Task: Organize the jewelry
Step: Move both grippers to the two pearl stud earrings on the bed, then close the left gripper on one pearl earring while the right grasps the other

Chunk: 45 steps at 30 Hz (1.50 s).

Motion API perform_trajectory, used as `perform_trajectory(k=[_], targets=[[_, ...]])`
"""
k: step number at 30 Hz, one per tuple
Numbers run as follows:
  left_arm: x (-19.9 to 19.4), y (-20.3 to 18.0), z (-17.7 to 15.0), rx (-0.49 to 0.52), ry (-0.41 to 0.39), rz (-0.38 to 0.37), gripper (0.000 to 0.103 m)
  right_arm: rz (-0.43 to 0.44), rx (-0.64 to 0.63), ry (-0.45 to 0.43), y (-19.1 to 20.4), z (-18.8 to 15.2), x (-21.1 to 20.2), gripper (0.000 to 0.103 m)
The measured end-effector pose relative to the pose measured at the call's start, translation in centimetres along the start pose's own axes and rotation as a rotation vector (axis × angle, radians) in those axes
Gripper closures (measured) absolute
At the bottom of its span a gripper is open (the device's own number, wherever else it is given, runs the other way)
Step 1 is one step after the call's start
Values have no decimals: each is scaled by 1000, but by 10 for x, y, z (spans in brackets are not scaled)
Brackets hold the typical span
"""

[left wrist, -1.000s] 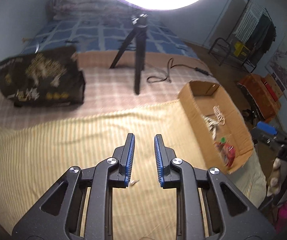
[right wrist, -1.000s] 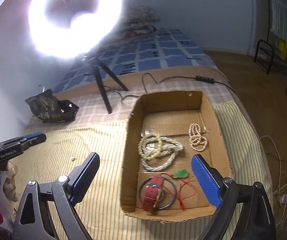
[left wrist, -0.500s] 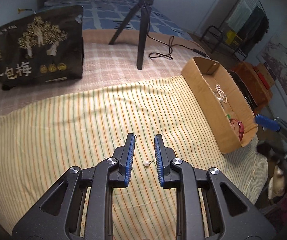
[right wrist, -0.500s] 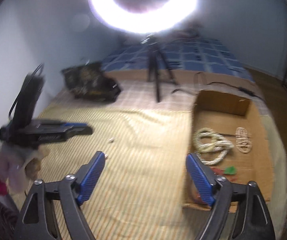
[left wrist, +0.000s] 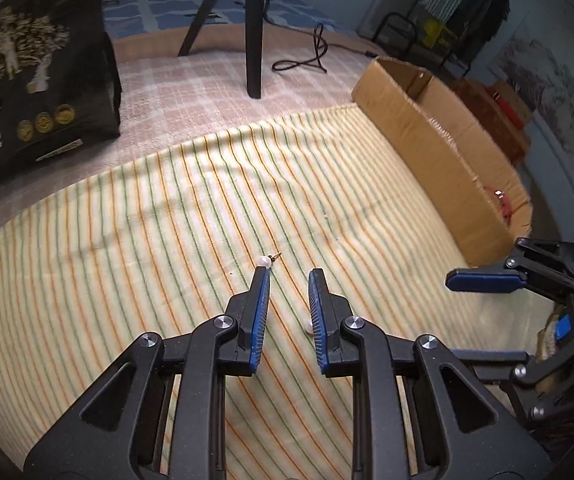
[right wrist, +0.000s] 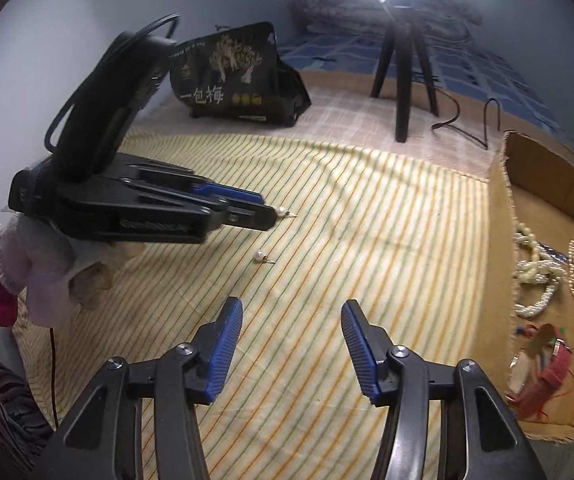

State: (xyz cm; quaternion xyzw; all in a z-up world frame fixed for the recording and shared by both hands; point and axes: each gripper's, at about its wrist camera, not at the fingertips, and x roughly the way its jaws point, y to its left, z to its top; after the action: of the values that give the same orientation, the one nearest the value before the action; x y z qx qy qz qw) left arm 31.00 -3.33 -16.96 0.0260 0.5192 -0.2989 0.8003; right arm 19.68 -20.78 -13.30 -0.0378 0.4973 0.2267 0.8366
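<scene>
Two pearl stud earrings lie on the striped yellow cloth. One (left wrist: 263, 260) sits just past the tip of my left gripper's left finger; in the right wrist view it (right wrist: 281, 211) shows at that gripper's tip. The other (left wrist: 309, 326) lies between the left fingers against the right one, and shows in the right wrist view (right wrist: 261, 256). My left gripper (left wrist: 289, 276) is open, low over the cloth, holding nothing. My right gripper (right wrist: 291, 310) is wide open and empty above the cloth. The cardboard box (right wrist: 505, 216) at the right holds bead necklaces (right wrist: 535, 276) and a red watch (right wrist: 547, 376).
A black printed bag (left wrist: 27, 80) stands at the far left on the checked blanket. A ring-light tripod (left wrist: 254, 28) and its cable (left wrist: 307, 60) stand behind the cloth. The box's long side (left wrist: 435, 148) borders the cloth on the right.
My left gripper has dropped lower and moved forward over the two earrings. My right gripper has swung left, away from the box, and now faces the cloth and the left gripper.
</scene>
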Motion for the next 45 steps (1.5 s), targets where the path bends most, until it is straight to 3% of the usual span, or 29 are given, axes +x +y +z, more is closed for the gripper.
perform_trajectory(k=[10,14,28,32,39,45], targets=[[20,2,3,44,2,54,85,27,-15,21,4,2,20,60],[24,6,2,50,-5,66,96,36,-34,28,8,4,27,61],[12,21,-4,25,-23,64,96,16,-69,19,19,21,59,63],[7,28,-7,8,-28,70,96,7,-94,19,25,26,66,69],[0,37,-11,-10,-30,76,96,-26,-123,24,32,28,74,97],[-5,34,-11,-9,-35,78,97,-21,-112,8,31,28,65,97]])
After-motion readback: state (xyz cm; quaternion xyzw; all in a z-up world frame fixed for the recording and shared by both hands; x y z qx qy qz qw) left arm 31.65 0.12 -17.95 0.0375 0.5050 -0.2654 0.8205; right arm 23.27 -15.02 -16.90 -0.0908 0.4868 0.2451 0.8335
